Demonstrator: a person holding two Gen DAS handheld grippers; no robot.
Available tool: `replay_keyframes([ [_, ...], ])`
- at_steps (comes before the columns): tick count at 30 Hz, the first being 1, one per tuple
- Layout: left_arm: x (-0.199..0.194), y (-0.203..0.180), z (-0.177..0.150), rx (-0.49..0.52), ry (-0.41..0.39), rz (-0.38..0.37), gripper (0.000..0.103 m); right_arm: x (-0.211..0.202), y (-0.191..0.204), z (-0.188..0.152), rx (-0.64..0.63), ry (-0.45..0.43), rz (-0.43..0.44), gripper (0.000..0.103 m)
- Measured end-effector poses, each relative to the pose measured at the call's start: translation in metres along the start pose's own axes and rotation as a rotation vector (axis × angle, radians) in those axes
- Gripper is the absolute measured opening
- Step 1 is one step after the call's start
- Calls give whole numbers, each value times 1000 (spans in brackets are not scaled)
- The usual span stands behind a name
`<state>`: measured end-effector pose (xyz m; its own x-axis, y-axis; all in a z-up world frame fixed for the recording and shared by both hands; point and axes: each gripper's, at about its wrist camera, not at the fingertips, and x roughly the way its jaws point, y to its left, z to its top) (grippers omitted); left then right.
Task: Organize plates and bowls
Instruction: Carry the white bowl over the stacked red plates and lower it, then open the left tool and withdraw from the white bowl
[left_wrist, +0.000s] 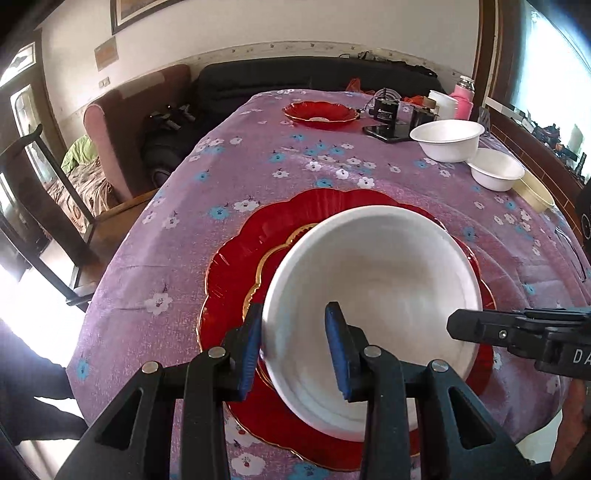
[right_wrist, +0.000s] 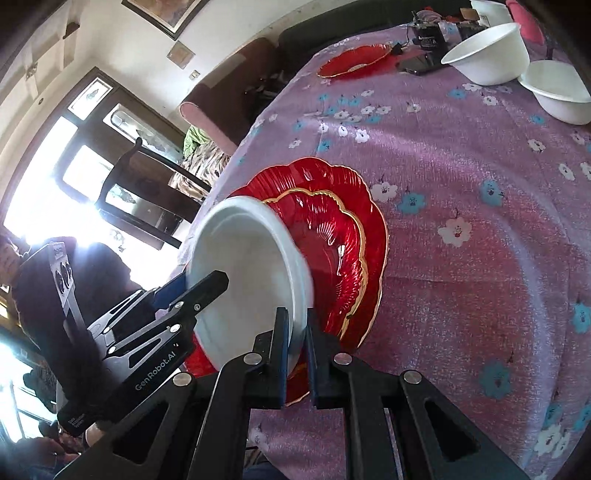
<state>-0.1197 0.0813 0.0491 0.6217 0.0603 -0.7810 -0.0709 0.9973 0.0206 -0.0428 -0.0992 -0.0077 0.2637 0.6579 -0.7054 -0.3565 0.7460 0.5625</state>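
Both claws carry one large white bowl (left_wrist: 373, 295) over the stack of red plates at the near edge of the counter (left_wrist: 258, 166). The left claw (left_wrist: 295, 354) straddles the bowl's near-left rim, one blue pad outside the wall and one inside; the pads stand a little apart and it cannot be told whether both press on the rim. The right claw (right_wrist: 297, 354) is clamped on the opposite rim, its jaws nearly together with only the thin wall between them.

The stack under the bowl is a smaller gold-edged red plate (right_wrist: 332, 236) resting inside a big scalloped red plate (right_wrist: 373, 221). The bowl looks tilted and hangs just above, or barely touching, that stack; which of the two cannot be told.

As for progress, two plates seem already nested, and the big bowl appears about to land on them. Still loose are a small red plate (left_wrist: 319, 114) at the far end, a medium white bowl (left_wrist: 447, 140) and a smaller white bowl (left_wrist: 496, 170) on the far right, touching each other, and a cream bowl (left_wrist: 535, 192) at the right edge. Roughly half the work seems left.
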Motion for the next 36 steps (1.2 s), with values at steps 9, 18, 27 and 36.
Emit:
replay_keyframes([
  [9, 13, 5, 11, -2, 11, 17, 33, 7, -4, 11, 15, -16, -25, 10],
  [18, 19, 9, 17, -15, 12, 21, 33, 9, -9, 24, 13, -56, -74, 10],
  [27, 14, 16, 18, -41, -10, 33, 52, 2, -2, 27, -34, -100, -117, 10],
  [36, 1, 13, 19, -40, -31, 42, 54, -24, -5, 22, -11, -146, -88, 11],
])
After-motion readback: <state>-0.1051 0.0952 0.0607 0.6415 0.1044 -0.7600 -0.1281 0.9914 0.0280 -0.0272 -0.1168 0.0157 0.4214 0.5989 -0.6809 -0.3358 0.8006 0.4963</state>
